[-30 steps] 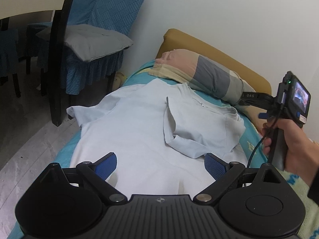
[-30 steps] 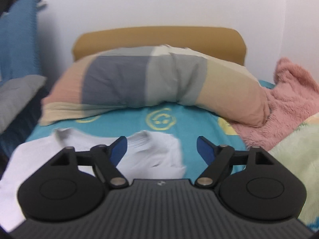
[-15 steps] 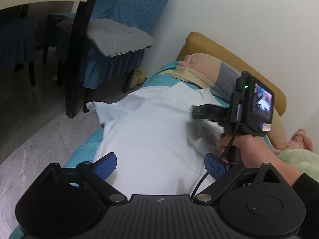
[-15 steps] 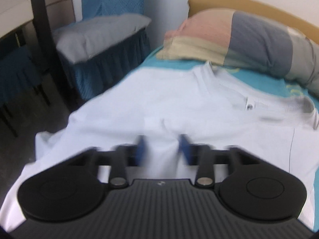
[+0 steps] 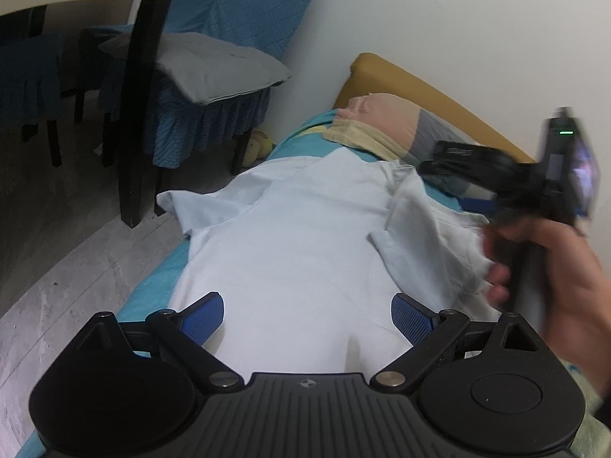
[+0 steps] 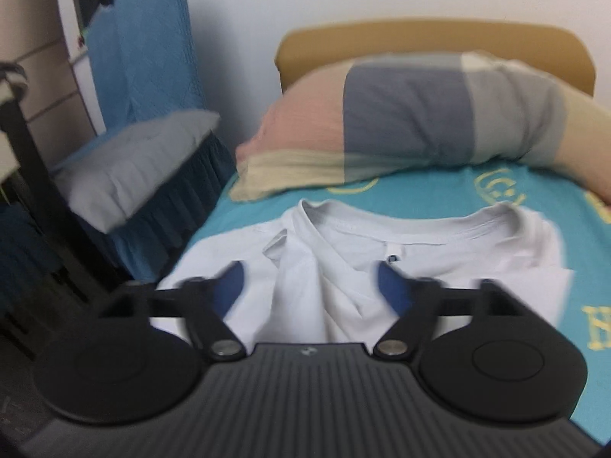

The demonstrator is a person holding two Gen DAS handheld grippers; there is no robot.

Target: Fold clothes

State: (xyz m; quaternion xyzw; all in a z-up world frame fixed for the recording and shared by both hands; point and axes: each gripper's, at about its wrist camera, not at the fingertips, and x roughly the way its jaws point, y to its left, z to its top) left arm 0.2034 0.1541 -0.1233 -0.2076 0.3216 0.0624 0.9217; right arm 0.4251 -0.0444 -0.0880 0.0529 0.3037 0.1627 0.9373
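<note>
A pale blue T-shirt (image 5: 298, 236) lies flat on the teal bed sheet, collar toward the pillow. Its right side is folded inward over the body (image 5: 427, 229); the left sleeve (image 5: 198, 206) lies spread near the bed edge. My left gripper (image 5: 307, 318) is open and empty over the shirt's lower part. My right gripper (image 6: 311, 290) is open and empty just above the collar area (image 6: 401, 236); in the left wrist view it appears blurred at the right (image 5: 496, 175), held above the folded side.
A striped pillow (image 6: 420, 114) and mustard headboard (image 6: 420, 42) lie beyond the shirt. A chair with a grey cushion (image 5: 206, 65) and blue cover stands left of the bed. Grey floor (image 5: 57, 229) runs along the bed's left edge.
My right gripper moved over the shirt with its jaws narrowed, then swung back right toward the collar and opened. The left gripper's view shifted slightly; it stayed open.
</note>
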